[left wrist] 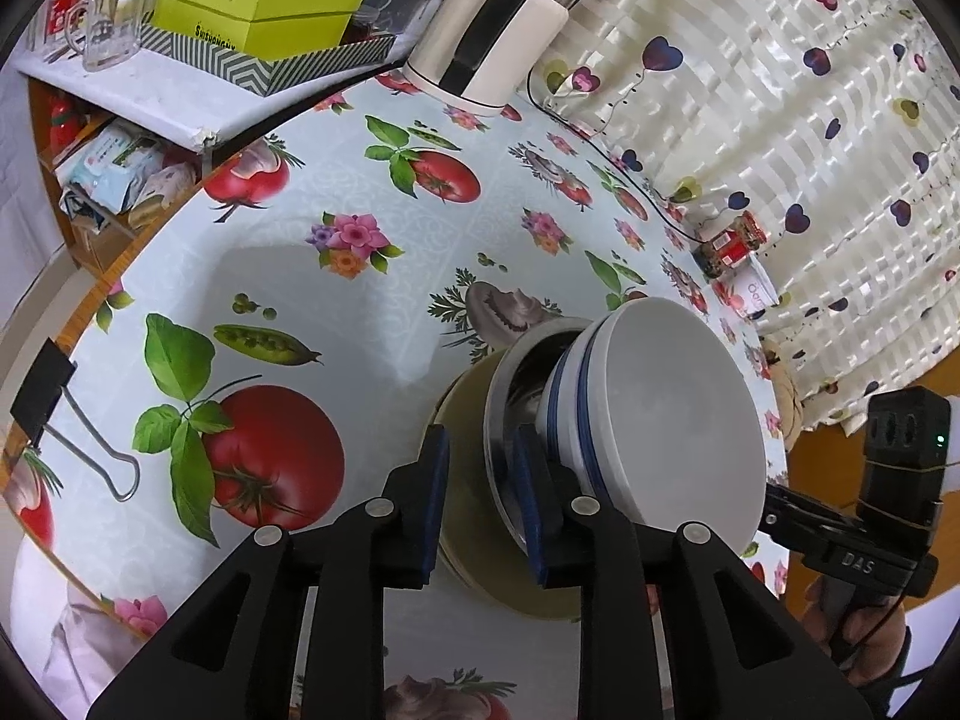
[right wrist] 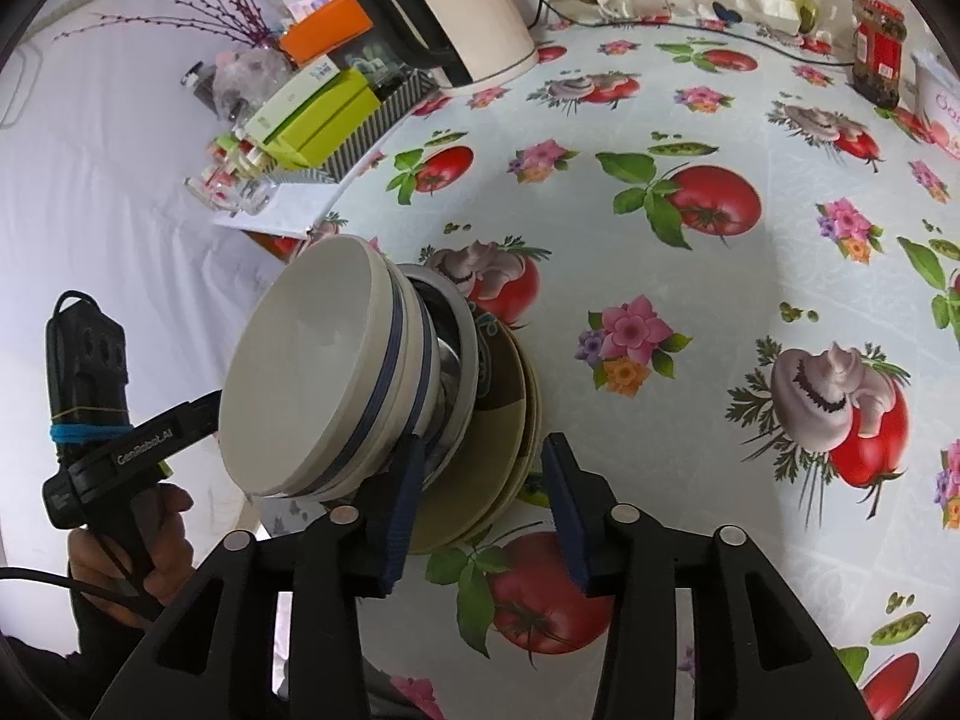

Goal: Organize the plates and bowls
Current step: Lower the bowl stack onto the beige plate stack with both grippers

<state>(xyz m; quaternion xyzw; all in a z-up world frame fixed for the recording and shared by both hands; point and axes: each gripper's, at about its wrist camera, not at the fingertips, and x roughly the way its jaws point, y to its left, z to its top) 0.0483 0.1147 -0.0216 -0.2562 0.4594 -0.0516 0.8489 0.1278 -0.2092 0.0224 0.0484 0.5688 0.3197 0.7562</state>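
Observation:
A stack of dishes is held between both grippers above the table. It has olive-beige plates [left wrist: 474,546] [right wrist: 480,468] at the bottom, a steel bowl [left wrist: 501,420] [right wrist: 459,354] on them, and white bowls with blue bands [left wrist: 660,414] [right wrist: 312,372] on top. My left gripper [left wrist: 480,504] is shut on the rims of the plates and steel bowl. My right gripper [right wrist: 486,504] is closed around the plates' rim from the opposite side. The stack appears tilted in both views.
A tablecloth [right wrist: 750,312] with tomatoes, mushrooms and flowers covers the table. A white kettle [right wrist: 468,18] with its cord stands at the back. Green boxes [left wrist: 258,12] and a glass mug [left wrist: 114,24] sit on a shelf. A jar [right wrist: 879,54] stands by the curtain [left wrist: 780,90]. A binder clip [left wrist: 66,414] grips the table edge.

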